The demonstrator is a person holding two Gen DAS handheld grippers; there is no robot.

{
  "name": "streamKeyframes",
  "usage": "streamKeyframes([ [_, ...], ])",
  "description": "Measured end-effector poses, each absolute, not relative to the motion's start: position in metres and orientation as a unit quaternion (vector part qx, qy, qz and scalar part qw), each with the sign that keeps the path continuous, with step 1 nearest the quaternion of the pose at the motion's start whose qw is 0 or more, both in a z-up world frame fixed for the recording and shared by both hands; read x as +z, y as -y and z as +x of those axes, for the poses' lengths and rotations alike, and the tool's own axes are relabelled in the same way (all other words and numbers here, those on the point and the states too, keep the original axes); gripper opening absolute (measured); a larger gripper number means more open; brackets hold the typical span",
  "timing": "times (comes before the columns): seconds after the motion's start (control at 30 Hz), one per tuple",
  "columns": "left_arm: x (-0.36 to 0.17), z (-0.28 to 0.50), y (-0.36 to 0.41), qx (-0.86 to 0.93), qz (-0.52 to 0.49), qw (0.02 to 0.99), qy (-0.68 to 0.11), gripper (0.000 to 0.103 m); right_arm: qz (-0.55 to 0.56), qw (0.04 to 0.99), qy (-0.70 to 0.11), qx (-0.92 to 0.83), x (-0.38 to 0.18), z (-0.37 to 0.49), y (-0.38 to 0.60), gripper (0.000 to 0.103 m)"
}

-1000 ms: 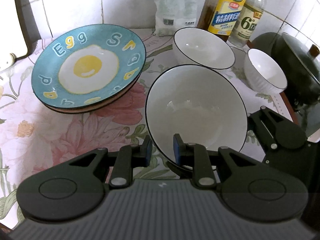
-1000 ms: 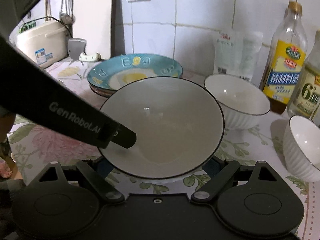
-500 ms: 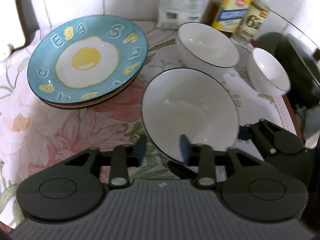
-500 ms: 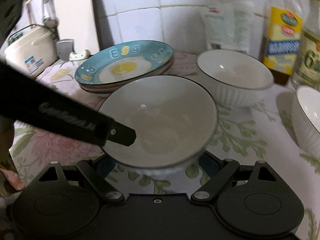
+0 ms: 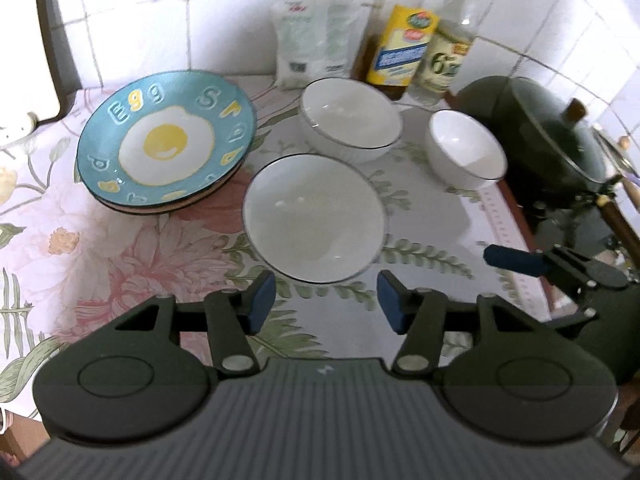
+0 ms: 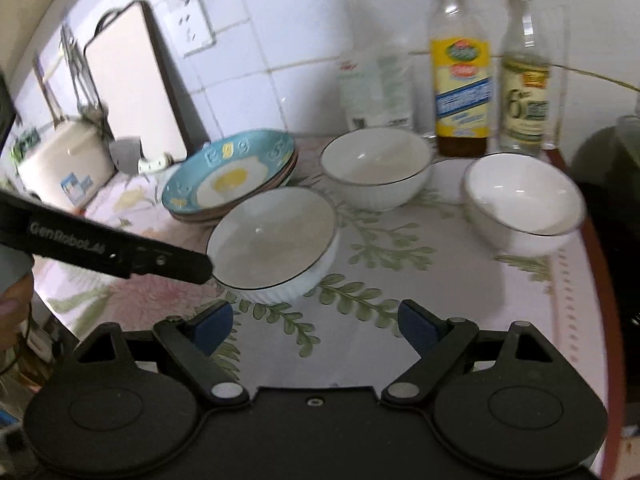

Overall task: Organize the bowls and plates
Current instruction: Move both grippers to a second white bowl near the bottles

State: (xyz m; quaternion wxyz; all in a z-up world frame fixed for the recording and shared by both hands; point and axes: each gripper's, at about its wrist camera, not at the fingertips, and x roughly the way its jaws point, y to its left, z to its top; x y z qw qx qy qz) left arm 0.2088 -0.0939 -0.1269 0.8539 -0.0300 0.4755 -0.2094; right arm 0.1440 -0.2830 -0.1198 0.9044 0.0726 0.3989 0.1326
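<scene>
Cutting board (image 6: pixel 132 76): stands upright against the tiled wall at the far left of the counter.
Plate stack (image 5: pixel 166 140): a blue plate with a fried-egg picture and raised letters lies on top of other plates, on the left part of the counter (image 5: pixel 120 240) with its floral cloth.
Left tool (image 5: pixel 326 300): its jaws are opening, nothing between the blue pads; it hovers just short of the near rim of the wide bowl, not touching it in the left wrist view.
Wide bowl (image 5: pixel 314 218): white with a dark rim, standing upright on the cloth, just right of the plate stack and in front of the middle bowl; neither tool holds it.
Left tool from the other side (image 6: pixel 176 262): in the right wrist view its black finger reaches in from the left, its tip at the wide bowl's (image 6: pixel 274 240) left rim; contact cannot be told.
Middle bowl (image 5: pixel 350 120): white, ribbed outside, near the wall behind the wide bowl, apart from it.
White bag (image 5: pixel 308 40): leans at the wall behind the middle bowl.
Two bottles (image 5: pixel 404 36): side by side at the wall, right of the bag.
Small bowl (image 5: pixel 464 150): white, right of the middle bowl, upright.
Right tool (image 6: pixel 314 326): released, jaws wide, only cloth between the pads; the wide bowl lies ahead to its left.
Dark wok (image 5: pixel 556 140): far right, with a lid.
</scene>
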Motion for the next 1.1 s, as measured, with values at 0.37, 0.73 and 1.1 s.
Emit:
streamKeyframes([
  [0.37,-0.097,0.182,0.12,-0.232,-0.019,0.857,-0.46,0.059,0.088,0.929,-0.343,0.106,-0.06,0.098,0.321,0.089],
  [0.73,-0.051,0.178,0.154,-0.273,-0.029,0.858,-0.433,0.059,0.09,0.943,-0.313,0.065,-0.024,0.094,0.352,0.083],
  [1.1,-0.073,0.207,0.199,-0.221,-0.08,0.865,-0.443,0.057,0.159,0.923,-0.35,0.025,-0.041,0.145,0.393,0.07],
])
